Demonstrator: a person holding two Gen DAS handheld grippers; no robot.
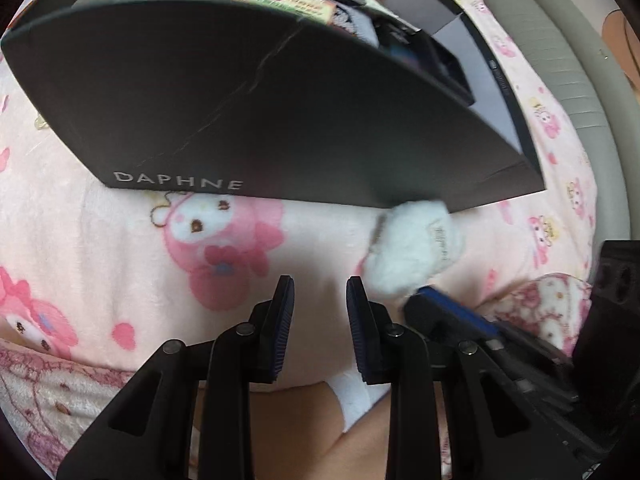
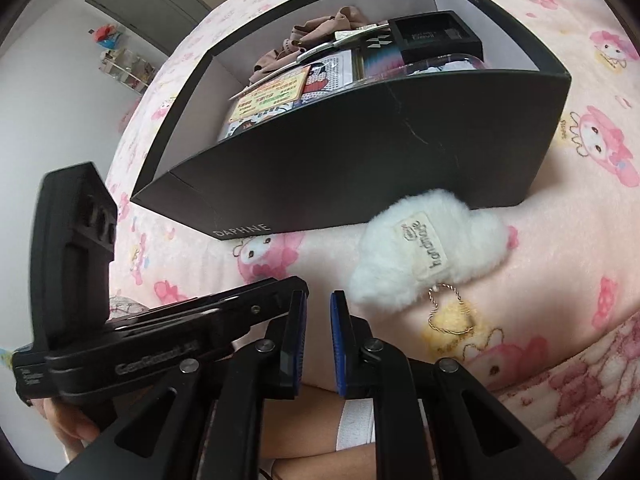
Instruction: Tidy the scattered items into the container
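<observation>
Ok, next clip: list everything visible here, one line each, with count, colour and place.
box: one, black, marked DAPHNE, on blanket
blanket: one, pink cartoon print, under everything
plush charm: one, white, handmade tag, gold chain, outside box against its front wall
cloth: one, brown, inside box, far end
printed cards and packs: several, multicoloured, inside box
small case: one, black, inside box
left gripper: black, blue pads, jaws apart, empty
right gripper: black, blue pads, nearly closed, empty
</observation>
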